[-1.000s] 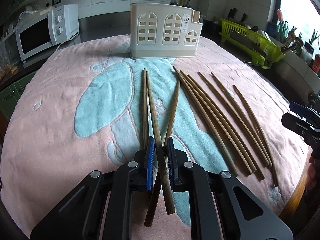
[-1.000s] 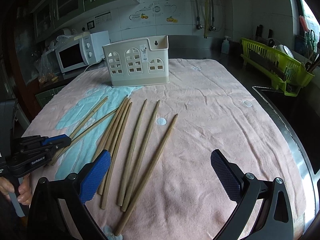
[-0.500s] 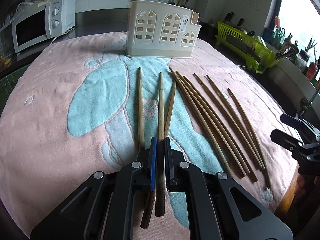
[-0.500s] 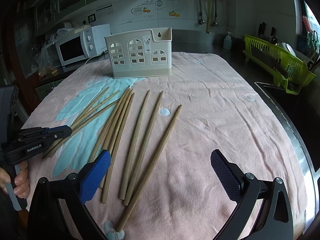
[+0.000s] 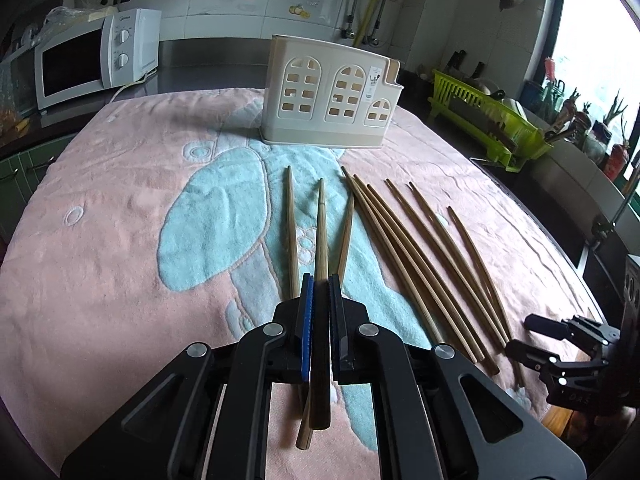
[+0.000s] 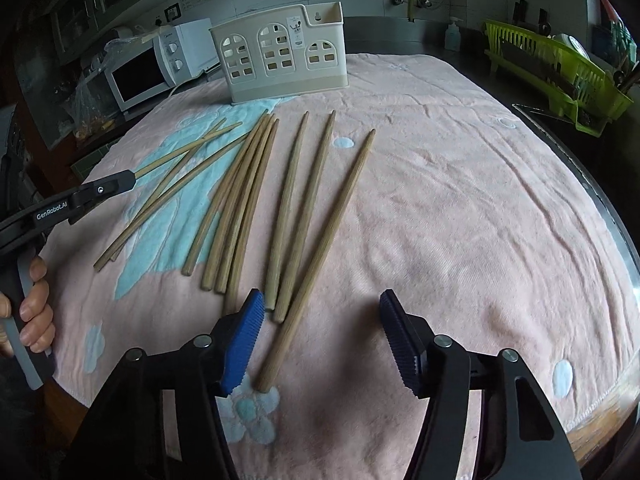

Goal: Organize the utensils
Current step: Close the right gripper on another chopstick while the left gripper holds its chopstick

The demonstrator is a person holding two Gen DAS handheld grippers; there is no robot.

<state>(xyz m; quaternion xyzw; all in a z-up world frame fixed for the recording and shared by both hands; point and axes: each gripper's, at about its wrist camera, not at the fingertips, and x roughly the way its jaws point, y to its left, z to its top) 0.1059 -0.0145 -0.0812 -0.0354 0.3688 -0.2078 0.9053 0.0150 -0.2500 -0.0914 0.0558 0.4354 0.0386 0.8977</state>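
Chopstick [image 5: 321, 240] clamped in the left gripper [image 5: 320, 312] — lifted off the towel [image 5: 120, 240].
Right gripper [image 6: 320, 336] hangs open above others; pinched near its butt, it may pivot — missing the holder [image 5: 332, 108].

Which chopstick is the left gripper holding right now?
Start at the cream utensil holder on the pink towel. Before it lie wooden chopsticks; the held chopstick is clamped in the left gripper, lifted off the towel.
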